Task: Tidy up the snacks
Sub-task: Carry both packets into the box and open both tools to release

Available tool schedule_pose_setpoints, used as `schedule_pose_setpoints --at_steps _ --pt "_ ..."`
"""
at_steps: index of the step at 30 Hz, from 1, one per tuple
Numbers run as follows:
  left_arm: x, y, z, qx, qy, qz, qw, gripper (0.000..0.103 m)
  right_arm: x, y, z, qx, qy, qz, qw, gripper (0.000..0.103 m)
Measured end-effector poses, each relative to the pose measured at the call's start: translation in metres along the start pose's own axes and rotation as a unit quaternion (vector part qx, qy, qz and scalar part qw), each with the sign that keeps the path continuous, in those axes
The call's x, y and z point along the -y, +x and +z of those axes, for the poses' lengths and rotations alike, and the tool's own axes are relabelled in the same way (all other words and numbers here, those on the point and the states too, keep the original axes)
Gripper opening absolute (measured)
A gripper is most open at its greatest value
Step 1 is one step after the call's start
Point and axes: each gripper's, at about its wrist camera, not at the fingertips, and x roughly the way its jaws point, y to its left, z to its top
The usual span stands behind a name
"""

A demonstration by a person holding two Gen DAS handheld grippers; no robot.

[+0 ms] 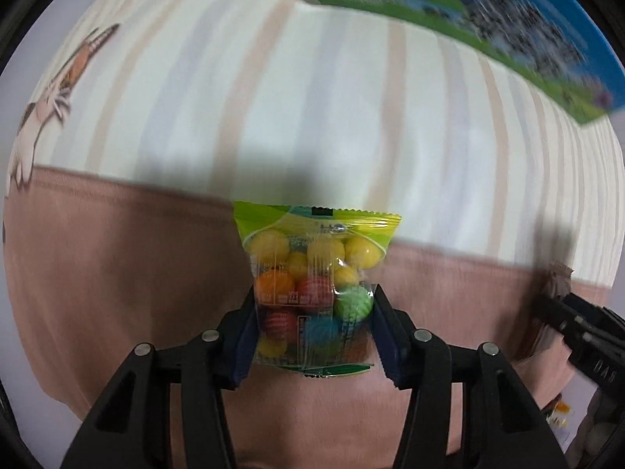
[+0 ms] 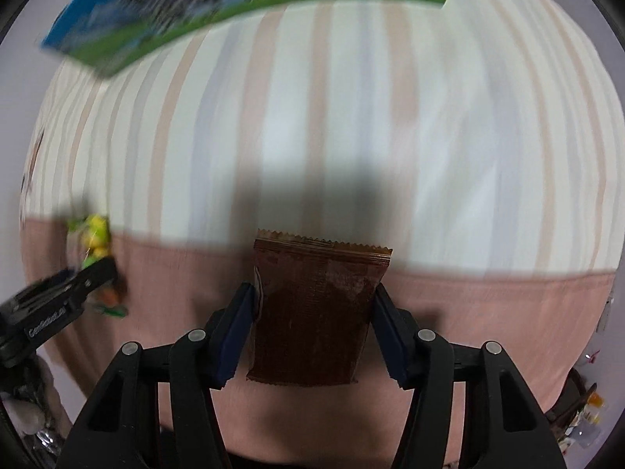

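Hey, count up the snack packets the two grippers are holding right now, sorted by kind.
Clear bag of coloured candy balls, held in the left gripper: 1
Brown snack packet, held in the right gripper: 1
Total: 2

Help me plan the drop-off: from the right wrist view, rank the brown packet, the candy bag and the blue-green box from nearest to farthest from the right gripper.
1. Brown packet: clamped in the right gripper.
2. Candy bag: off to the left, held by the left gripper.
3. Blue-green box: far side, upper left, beyond the striped cloth.

Multicoloured candy bag [image 1: 314, 293], brown packet [image 2: 312, 312], striped cloth [image 2: 351, 117]
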Motion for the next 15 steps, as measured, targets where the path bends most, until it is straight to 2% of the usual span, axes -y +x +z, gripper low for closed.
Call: schedule_pose_setpoints --at_steps 6,8,10,15 --pt "0.015 0.011 -0.033 0.001 0.015 0.013 0.9998 0.050 -0.012 0.013 -0.030 -0.010 -0.010 -0.002 1.000 0.061" --pt "0.039 0.021 -0.025 -0.001 0.018 0.015 0.9997 0.051 -0.011 0.014 -0.034 -0.009 0.000 0.000 1.000 0.062" --pt "0.040 0.026 -0.005 -0.004 0.019 0.015 0.9997 0.052 -0.009 0.014 -0.036 -0.011 0.010 0.004 1.000 0.063" --pt "0.045 0.030 0.007 -0.007 0.023 0.017 0.9996 0.055 0.003 0.012 -0.035 -0.021 0.027 0.012 0.999 0.074"
